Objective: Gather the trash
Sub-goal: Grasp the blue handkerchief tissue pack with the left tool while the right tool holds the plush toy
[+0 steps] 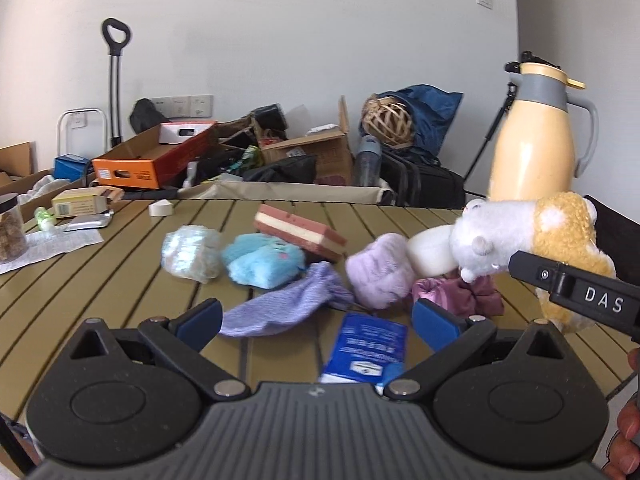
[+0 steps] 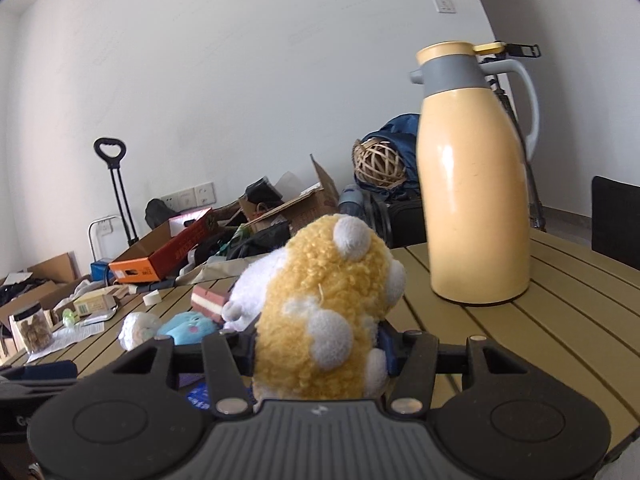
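My right gripper (image 2: 318, 350) is shut on a yellow and white plush toy (image 2: 320, 304), held above the slatted table (image 2: 560, 320); the toy also shows in the left wrist view (image 1: 532, 236) at the right. My left gripper (image 1: 316, 316) is open and empty, low over the table. A blue and white packet (image 1: 366, 350) lies between its fingers. Just beyond lie a lilac sock (image 1: 280, 308), a purple cloth bundle (image 1: 380, 276), a blue fluffy item (image 1: 262, 262), a crumpled plastic wrap (image 1: 192, 258) and a maroon cloth (image 1: 464, 298).
A tall yellow thermos jug (image 2: 476, 200) stands on the table at the right. A pink and cream block (image 1: 300, 232), a tape roll (image 1: 162, 208), a carton (image 1: 82, 204), a paper sheet (image 1: 52, 246) and a jar (image 1: 10, 228) lie to the left. Boxes and bags (image 1: 280, 152) clutter the floor behind.
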Motion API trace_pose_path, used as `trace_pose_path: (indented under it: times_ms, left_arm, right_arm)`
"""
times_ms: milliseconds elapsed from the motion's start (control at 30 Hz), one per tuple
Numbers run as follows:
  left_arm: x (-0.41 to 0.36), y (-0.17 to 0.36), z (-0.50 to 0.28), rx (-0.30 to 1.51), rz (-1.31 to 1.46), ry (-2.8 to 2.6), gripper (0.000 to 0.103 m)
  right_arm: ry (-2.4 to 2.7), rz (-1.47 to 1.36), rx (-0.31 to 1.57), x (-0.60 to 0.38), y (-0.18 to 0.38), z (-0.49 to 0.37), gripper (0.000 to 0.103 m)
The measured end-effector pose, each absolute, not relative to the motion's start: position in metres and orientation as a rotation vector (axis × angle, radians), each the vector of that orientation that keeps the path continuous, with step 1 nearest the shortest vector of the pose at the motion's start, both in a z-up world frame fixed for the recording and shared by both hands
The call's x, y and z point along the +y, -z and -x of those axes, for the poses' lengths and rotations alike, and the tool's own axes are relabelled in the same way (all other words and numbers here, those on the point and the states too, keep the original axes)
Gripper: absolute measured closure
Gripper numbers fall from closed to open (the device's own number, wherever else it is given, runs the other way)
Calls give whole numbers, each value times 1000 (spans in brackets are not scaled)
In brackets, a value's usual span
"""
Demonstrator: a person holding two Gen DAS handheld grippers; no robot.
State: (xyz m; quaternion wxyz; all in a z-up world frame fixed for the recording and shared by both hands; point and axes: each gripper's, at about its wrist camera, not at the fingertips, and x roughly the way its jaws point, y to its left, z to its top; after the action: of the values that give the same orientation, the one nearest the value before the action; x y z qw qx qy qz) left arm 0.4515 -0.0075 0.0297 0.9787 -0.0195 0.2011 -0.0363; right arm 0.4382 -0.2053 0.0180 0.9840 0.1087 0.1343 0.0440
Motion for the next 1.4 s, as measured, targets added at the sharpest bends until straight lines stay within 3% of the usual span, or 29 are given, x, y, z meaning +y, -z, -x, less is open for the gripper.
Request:
trace_pose_path:
  times_ms: [367, 567, 833, 1000, 1400]
  left_arm:
    - [-44, -9, -473, 464, 4, 135, 1]
    - [-48, 2, -487, 525, -9, 134, 17]
    - [-46, 11, -497, 569, 8, 120, 29]
    - [-46, 14, -499, 583, 4, 122, 45]
    - [-46, 13, -496, 567, -3, 131, 51]
  right_arm:
    - [-13, -256, 276, -252, -12, -423, 51]
    - [-3, -271, 283, -264, -9, -419, 51]
    - [-8, -270, 282, -264, -9, -416, 51]
    - [-11, -275, 279, -264, -10, -415, 51]
    - [-27, -274, 275, -263, -11, -413, 51]
